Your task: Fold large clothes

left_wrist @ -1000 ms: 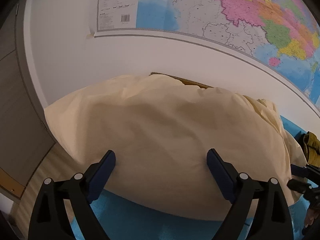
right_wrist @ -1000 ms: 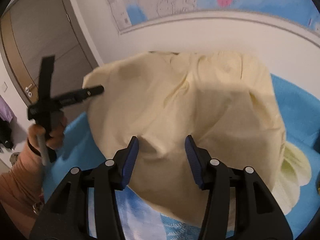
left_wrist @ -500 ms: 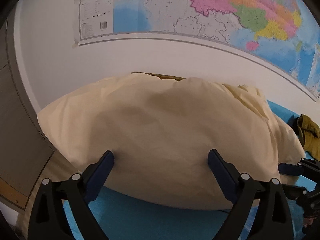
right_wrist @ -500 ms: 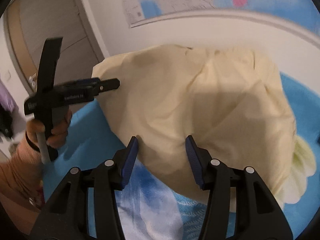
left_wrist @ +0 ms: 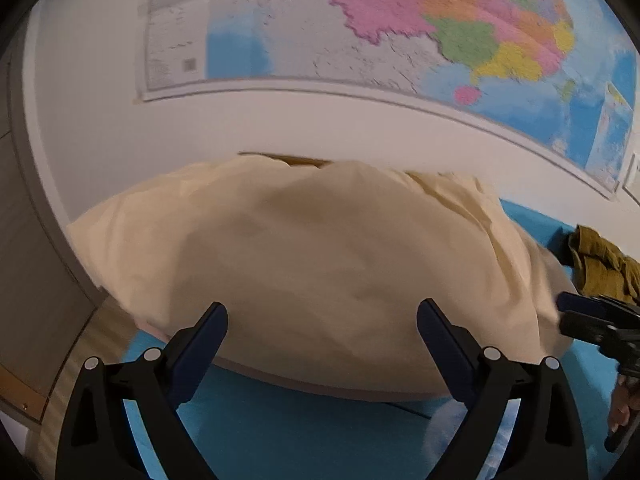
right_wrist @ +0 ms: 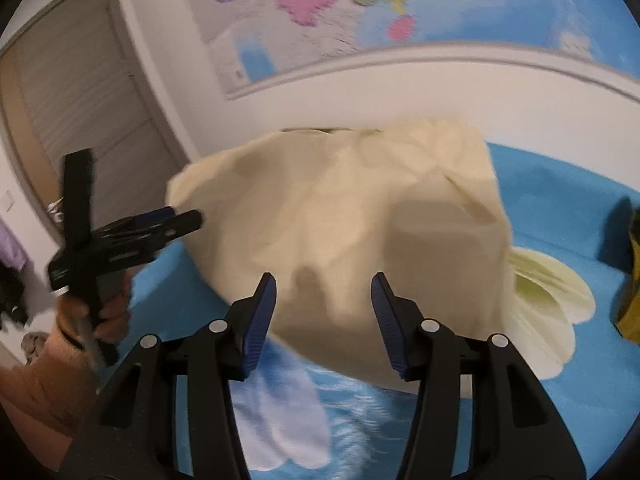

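Note:
A large cream-yellow cloth [left_wrist: 320, 260] lies bunched in a mound on the blue bed sheet [left_wrist: 280, 420]. My left gripper [left_wrist: 322, 320] stands wide open at the cloth's near edge, with nothing between its pads. In the right wrist view the same cloth [right_wrist: 360, 220] fills the middle. My right gripper [right_wrist: 323, 292] hovers over its near edge, open about halfway, and its pads press on nothing. The left gripper [right_wrist: 176, 220] shows at the cloth's left corner, held by a hand [right_wrist: 100, 312]. The right gripper's tip [left_wrist: 568, 312] shows at the cloth's right end.
A mustard garment [left_wrist: 600, 268] lies on the sheet to the right of the cloth, also at the edge [right_wrist: 634, 280]. A wall map [left_wrist: 400, 40] hangs behind the bed. A door [right_wrist: 80, 100] stands at the left. The sheet has a pale flower print [right_wrist: 552, 292].
Both wrist views have swung to the right along the cloth's near edge, bringing the mustard garment into the right wrist view. The cloth lies as before and neither gripper's jaws have changed.

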Demonstrator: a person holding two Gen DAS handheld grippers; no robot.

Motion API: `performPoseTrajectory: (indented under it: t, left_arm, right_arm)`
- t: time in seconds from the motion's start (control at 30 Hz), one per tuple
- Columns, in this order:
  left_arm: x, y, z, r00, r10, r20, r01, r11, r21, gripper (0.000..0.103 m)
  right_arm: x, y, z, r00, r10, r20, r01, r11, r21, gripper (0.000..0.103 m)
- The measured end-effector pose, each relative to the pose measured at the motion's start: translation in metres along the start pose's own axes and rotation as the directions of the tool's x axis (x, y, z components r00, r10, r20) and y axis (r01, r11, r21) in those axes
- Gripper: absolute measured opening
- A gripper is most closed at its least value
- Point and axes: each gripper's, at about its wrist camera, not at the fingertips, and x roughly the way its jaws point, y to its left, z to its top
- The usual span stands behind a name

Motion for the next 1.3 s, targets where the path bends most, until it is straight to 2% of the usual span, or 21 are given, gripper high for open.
performPoseTrajectory:
  t: [0.07,0.17,0.27,0.5,0.67,0.73,0.8,0.87,1.03,1.13,1.3]
  left_arm:
    - [0.007,-0.004,-0.003,1.0,0.012,-0.009,-0.012,1.0,0.001,0.096]
    - [0.008,-0.007,-0.004,0.999,0.037,-0.008,-0.037,0.999,0.009,0.096]
    - [0.004,-0.006,-0.005,1.0,0.016,-0.017,-0.017,1.0,-0.019,0.096]
    - [-0.02,-0.017,-0.009,0.999,0.012,0.03,-0.012,1.0,-0.014,0.096]
    - [-0.034,-0.031,-0.016,0.999,-0.003,0.049,0.003,1.0,-0.017,0.096]
    - [-0.036,-0.036,-0.018,0.999,-0.007,0.048,0.008,1.0,-0.022,0.096]
    - [-0.04,-0.039,-0.02,0.999,-0.012,0.052,0.014,0.999,-0.04,0.096]
    - [-0.043,-0.043,-0.023,0.999,-0.007,0.054,0.009,0.999,-0.045,0.096]
    - [-0.057,-0.054,-0.035,0.998,-0.01,0.057,0.014,0.998,-0.066,0.096]
    - [-0.062,-0.058,-0.042,0.999,-0.024,0.028,0.026,0.996,-0.085,0.096]
    - [-0.078,-0.069,-0.054,0.998,0.008,0.056,-0.003,0.996,-0.086,0.096]
  right_arm:
    - [0.013,-0.01,-0.004,0.999,0.018,-0.036,-0.016,0.998,0.053,0.048]
    - [0.016,-0.013,-0.005,0.999,0.03,-0.02,-0.029,0.997,0.066,0.048]
    - [0.011,-0.008,-0.005,1.0,0.027,-0.009,-0.026,0.998,0.055,0.051]
    - [-0.002,0.001,-0.007,0.999,0.016,0.028,-0.016,1.0,0.016,0.055]
    - [-0.009,0.012,-0.013,0.999,0.007,0.045,-0.007,1.0,-0.017,0.065]
    - [-0.012,0.018,-0.016,0.998,-0.021,0.062,0.023,0.999,-0.042,0.069]
    - [-0.016,0.021,-0.018,0.997,-0.031,0.071,0.035,0.998,-0.053,0.07]
    - [-0.022,0.023,-0.018,0.995,-0.039,0.095,0.045,0.997,-0.059,0.082]
    - [-0.037,0.029,-0.022,0.987,-0.055,0.149,0.066,0.995,-0.069,0.092]
    - [-0.044,0.033,-0.029,0.985,-0.058,0.164,0.07,0.995,-0.069,0.095]
    - [-0.056,0.041,-0.044,0.983,-0.06,0.173,0.073,0.995,-0.07,0.097]
